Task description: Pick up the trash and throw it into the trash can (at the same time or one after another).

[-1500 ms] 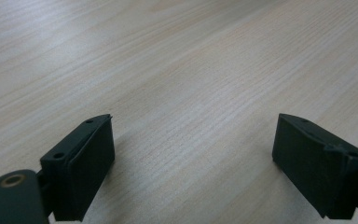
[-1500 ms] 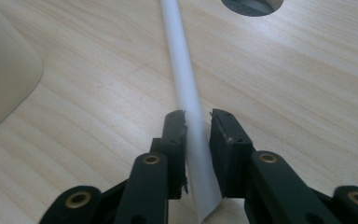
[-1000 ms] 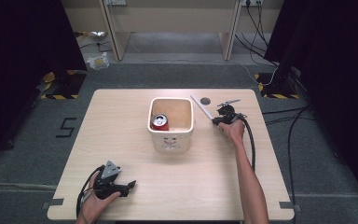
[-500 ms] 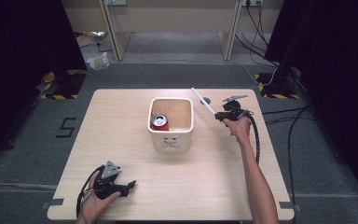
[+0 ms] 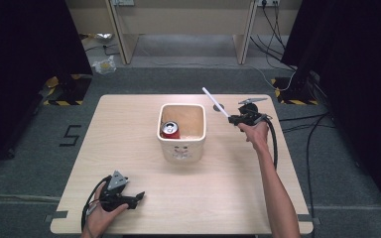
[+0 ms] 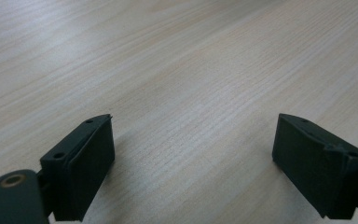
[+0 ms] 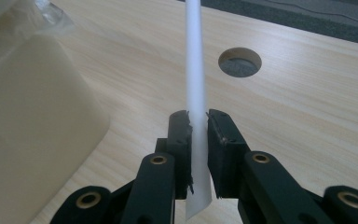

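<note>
A cream square bin (image 5: 182, 145) stands mid-table with a red drink can (image 5: 169, 130) inside it at the left. My right gripper (image 5: 231, 118) hovers to the right of the bin, shut on a white straw (image 5: 215, 102) that slants up and left toward the bin's far right corner. In the right gripper view the straw (image 7: 196, 84) runs up between the pressed jaws of the right gripper (image 7: 197, 122), with the bin wall (image 7: 32, 112) at the left. My left gripper (image 5: 138, 197) rests near the table's front left, and its jaws stand wide over bare wood, the left gripper (image 6: 193, 154) holding nothing.
A round cable hole (image 7: 240, 61) is cut in the tabletop (image 5: 218, 193) beyond the straw. Black cables trail from both grippers. Dark curtains flank the table and a wooden desk stands beyond it.
My right gripper has risen with the straw and shifted slightly away from the bin. The left hand has stayed put.
</note>
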The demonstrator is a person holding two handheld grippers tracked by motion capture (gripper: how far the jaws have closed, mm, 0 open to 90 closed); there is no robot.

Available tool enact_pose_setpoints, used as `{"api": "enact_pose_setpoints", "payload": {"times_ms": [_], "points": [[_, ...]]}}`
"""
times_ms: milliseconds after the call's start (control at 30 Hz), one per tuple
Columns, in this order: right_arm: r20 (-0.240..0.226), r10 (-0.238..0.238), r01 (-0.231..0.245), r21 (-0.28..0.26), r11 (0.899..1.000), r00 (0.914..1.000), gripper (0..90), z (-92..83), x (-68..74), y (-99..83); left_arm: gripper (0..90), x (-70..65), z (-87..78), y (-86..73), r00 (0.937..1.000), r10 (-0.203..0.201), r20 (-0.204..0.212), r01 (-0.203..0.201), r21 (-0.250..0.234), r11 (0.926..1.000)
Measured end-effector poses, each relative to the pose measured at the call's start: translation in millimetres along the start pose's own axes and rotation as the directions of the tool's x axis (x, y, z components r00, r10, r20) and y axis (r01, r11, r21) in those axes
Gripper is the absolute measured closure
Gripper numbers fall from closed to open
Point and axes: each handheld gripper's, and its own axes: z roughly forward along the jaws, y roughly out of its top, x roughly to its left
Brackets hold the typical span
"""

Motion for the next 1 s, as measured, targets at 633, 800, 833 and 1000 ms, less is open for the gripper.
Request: {"api": "enact_pose_setpoints", "payload": {"times_ms": [633,800,833,1000], "points": [[-0.033,-0.019,0.016,-0.089,0.996,0.9993,79.7,-35.0,9.6,25.0,12.1,0.0,0.0,0.0,1.0000,0.000,0.000,0.000,0.000,1.0000],[-0.056,-0.024,0.017,-0.110,0.994,0.9981,79.7,-40.1,13.9,30.6,12.1,0.0,0.0,0.0,1.0000,0.000,0.000,0.000,0.000,1.0000],[-0.063,-0.024,0.016,-0.113,0.994,0.9977,79.7,-40.9,15.3,31.4,12.1,0.0,0.0,0.0,1.0000,0.000,0.000,0.000,0.000,1.0000],[-0.095,-0.035,0.022,-0.127,0.992,0.9949,79.7,-43.8,25.9,36.4,12.1,-0.1,0.1,0.0,1.0000,-0.001,0.000,0.001,-0.001,1.0000]]}}
